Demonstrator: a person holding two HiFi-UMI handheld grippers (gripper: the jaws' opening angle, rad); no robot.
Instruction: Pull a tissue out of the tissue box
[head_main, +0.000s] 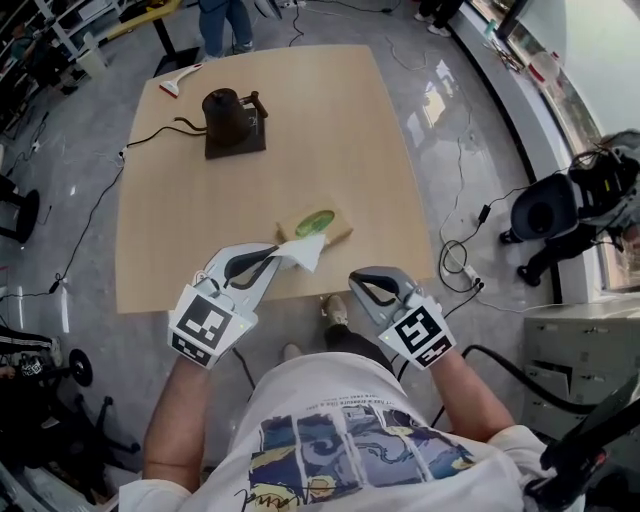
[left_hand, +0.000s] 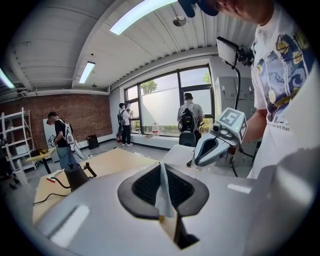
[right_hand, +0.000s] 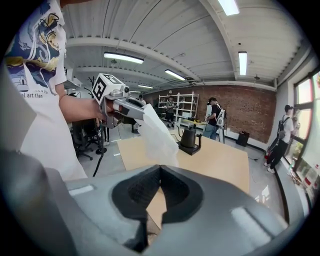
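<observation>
head view alone shows the tissue box (head_main: 318, 224).

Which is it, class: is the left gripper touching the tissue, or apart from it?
Touching. The left gripper view shows the tissue pinched between the closed fingers of the left gripper, with no gap on either side.

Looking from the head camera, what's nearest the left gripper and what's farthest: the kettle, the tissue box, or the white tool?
1. Tissue box, right ahead, near table edge.
2. Kettle, farther up the table.
3. White tool, far left corner.
</observation>
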